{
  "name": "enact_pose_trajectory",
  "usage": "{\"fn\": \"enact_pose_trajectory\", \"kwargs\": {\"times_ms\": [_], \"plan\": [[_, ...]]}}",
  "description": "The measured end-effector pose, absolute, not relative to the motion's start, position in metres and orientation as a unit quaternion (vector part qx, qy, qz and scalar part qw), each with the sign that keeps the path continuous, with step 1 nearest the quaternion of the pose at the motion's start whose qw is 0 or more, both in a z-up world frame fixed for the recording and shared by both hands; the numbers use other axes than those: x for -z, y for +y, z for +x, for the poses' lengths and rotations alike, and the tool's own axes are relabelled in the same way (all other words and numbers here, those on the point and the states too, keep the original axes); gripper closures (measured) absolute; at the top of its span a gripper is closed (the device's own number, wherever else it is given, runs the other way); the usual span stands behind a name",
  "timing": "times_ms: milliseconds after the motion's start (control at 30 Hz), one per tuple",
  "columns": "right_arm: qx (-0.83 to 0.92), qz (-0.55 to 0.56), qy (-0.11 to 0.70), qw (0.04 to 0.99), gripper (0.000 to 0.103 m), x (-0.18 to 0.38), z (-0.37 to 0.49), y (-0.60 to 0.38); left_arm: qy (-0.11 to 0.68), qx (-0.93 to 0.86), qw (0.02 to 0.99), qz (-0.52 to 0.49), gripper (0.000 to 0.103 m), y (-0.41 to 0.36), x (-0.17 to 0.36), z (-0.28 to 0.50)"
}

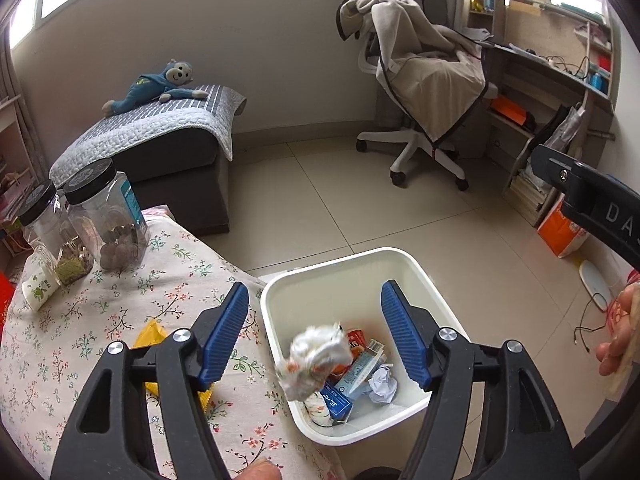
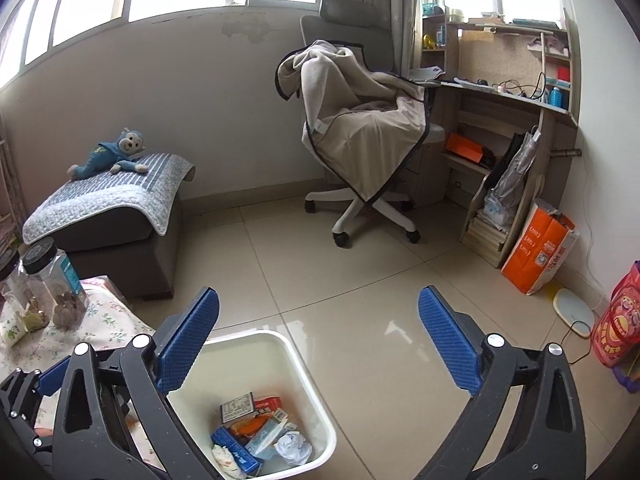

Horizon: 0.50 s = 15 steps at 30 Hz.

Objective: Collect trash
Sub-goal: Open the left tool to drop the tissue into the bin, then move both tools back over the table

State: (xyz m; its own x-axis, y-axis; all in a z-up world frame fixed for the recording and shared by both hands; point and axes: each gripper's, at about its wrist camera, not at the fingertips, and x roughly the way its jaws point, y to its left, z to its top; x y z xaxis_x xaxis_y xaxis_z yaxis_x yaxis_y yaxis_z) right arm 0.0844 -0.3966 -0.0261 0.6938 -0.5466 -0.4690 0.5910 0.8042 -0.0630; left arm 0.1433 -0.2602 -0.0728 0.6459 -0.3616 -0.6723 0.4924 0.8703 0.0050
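A white trash bin stands on the floor beside the table and holds boxes, wrappers and crumpled paper. My left gripper is open above the bin. A blurred crumpled white tissue is in the air between its fingers, over the bin. A yellow wrapper lies on the floral tablecloth, partly hidden behind the left finger. My right gripper is open and empty, above the floor at the bin's far right side. Its body also shows in the left wrist view.
Two black-lidded clear jars and a small white cup stand at the table's far left. A dark ottoman with a plush monkey, a draped office chair, a desk with shelves and an orange bag surround the tiled floor.
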Motion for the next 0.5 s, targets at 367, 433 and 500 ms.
{"fn": "enact_pose_trajectory", "kwargs": {"times_ms": [367, 433, 500], "plan": [[0.338, 0.004, 0.232, 0.912, 0.007, 0.026, 0.079, -0.388, 0.319, 0.203, 0.922, 0.088, 0.016, -0.252, 0.058, 0.136], [0.336, -0.006, 0.232, 0.913, 0.007, 0.027, 0.079, -0.381, 0.32, 0.197, 0.923, 0.085, 0.016, -0.247, 0.056, 0.137], [0.332, -0.016, 0.232, 0.914, 0.007, 0.027, 0.08, -0.375, 0.321, 0.19, 0.924, 0.085, 0.015, -0.242, 0.055, 0.138]]}}
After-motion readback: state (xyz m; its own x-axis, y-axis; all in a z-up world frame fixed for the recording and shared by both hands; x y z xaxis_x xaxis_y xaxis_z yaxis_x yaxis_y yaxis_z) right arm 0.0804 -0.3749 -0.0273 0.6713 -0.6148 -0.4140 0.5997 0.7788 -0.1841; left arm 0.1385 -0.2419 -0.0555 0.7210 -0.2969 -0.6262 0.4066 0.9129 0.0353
